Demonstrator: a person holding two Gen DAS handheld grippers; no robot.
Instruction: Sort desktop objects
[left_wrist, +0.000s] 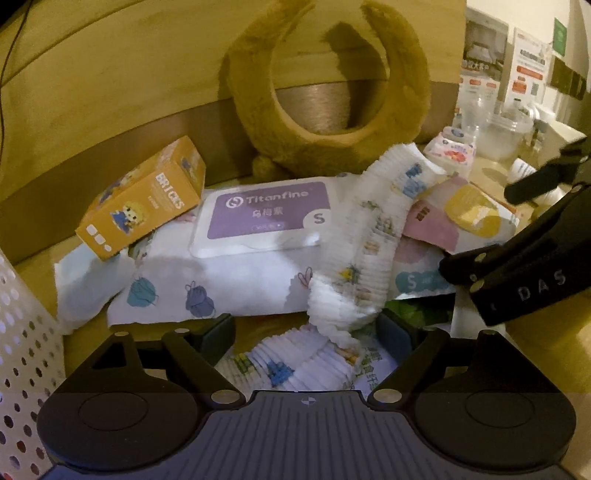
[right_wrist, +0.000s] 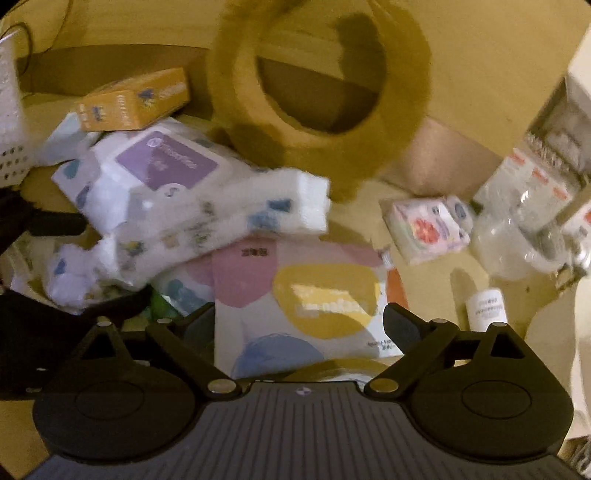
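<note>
Diaper (left_wrist: 369, 236) | you are hovering left gripper (left_wrist: 306, 332), right gripper (right_wrist: 299, 325) wide apart, empty | next: closing on it.

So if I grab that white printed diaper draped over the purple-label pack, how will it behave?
The diaper would likely sag and unfold: it already drapes limply over the pack. Probably light; its crinkled elastic edge should grip easily.
</note>
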